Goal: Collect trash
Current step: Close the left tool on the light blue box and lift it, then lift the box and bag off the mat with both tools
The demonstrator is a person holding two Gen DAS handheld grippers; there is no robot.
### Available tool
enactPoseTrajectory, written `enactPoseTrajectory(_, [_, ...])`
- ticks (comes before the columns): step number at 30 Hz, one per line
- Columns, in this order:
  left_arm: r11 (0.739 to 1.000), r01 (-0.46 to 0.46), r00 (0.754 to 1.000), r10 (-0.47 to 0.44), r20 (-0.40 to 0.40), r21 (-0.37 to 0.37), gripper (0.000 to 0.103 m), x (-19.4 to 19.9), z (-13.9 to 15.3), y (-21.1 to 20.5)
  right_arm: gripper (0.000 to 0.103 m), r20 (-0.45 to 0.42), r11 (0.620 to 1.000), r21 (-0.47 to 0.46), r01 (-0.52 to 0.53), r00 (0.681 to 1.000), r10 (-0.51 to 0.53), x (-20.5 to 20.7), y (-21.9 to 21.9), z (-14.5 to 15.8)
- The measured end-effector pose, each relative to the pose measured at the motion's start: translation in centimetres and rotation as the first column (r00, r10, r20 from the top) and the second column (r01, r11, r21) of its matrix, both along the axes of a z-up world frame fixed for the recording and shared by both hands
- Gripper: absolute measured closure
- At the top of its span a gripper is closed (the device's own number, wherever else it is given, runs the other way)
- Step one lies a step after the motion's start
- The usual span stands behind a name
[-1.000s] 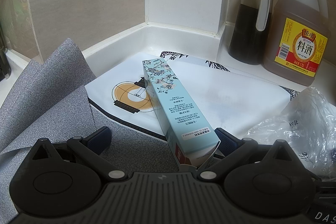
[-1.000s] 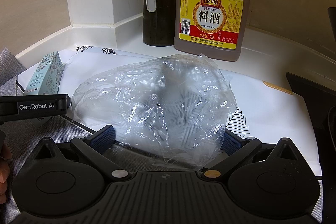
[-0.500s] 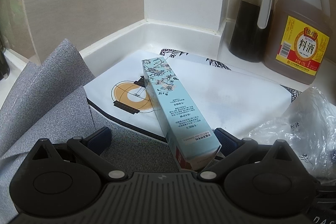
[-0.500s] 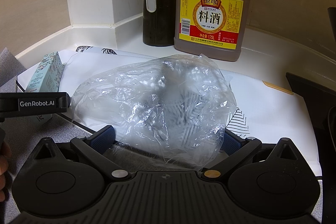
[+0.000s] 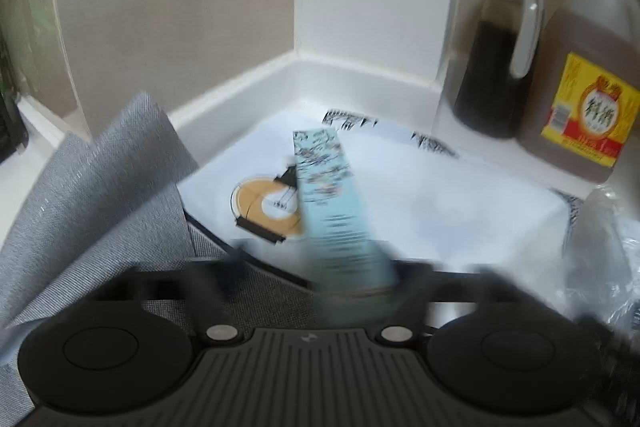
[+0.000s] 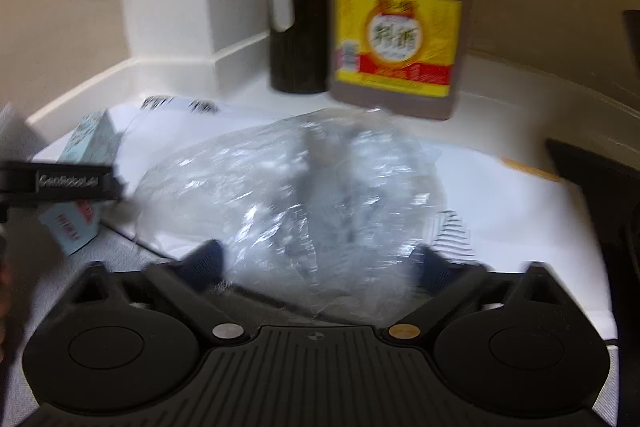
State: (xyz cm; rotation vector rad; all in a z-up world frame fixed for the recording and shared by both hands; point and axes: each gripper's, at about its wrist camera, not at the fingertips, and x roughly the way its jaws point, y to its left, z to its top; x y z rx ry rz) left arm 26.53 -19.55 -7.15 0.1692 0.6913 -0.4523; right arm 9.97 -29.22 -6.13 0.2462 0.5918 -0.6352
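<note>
Closing now where a second ago they stood wide, the left gripper (image 5: 352, 283) fingers draw in on the pale blue carton (image 5: 340, 211), and the right gripper (image 6: 320, 263) fingers narrow around the clear plastic bag (image 6: 296, 195); both things lie on the tabletop (image 6: 520, 211) as before.

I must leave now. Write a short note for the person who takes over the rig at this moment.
Left claw: jaws closing on the near end of the light-blue box; blur hides whether there is contact.
Right claw: jaws closing around the clear plastic bag; not gripped yet.
Both items lie on the white printed sheet, near the grey cloth.
Done: both claws lined up.
Left: finish both grasps, lift, carry away the trash. No bin in view.
</note>
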Motion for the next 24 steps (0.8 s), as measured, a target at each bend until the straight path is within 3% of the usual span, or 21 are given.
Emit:
enactPoseTrajectory(1, [1.000,0.006,1.000,-0.006,-0.006,-0.009,0.072,-0.1,0.2,0.1,0.057,0.010,1.000,0.000,0.009,1.000,-0.009,-0.2,-0.1,0.1])
enactPoseTrajectory(2, [1.000,0.004,1.000,-0.004,-0.009,-0.024,0.072,-0.3,0.5,0.4,0.072,0.022,1.000,0.004,0.012,1.000,-0.012,-0.3,-0.3,0.1])
enactPoseTrajectory(4, [0.999,0.002,1.000,-0.002,0.003,-0.044,0.072,-0.8,0.9,0.7,0.084,0.054,0.999,0.030,0.012,0.998,-0.013,-0.7,-0.7,0.1])
enactPoseTrajectory(8, [0.997,0.039,0.999,-0.037,0.031,-0.073,0.072,-2.2,2.4,1.4,0.085,0.180,0.997,0.069,0.034,0.983,-0.046,-1.8,-1.1,0.5])
enactPoseTrajectory(12, [0.991,0.070,0.997,-0.064,0.051,-0.111,0.072,-4.0,4.0,2.3,0.085,0.270,0.999,0.020,0.047,0.961,-0.051,-2.5,-0.3,1.4])
enactPoseTrajectory(24, [0.988,0.124,0.980,-0.107,0.165,-0.093,0.072,-12.4,7.4,6.8,0.085,0.285,0.998,0.054,0.045,0.957,-0.059,-2.5,-0.5,1.5])
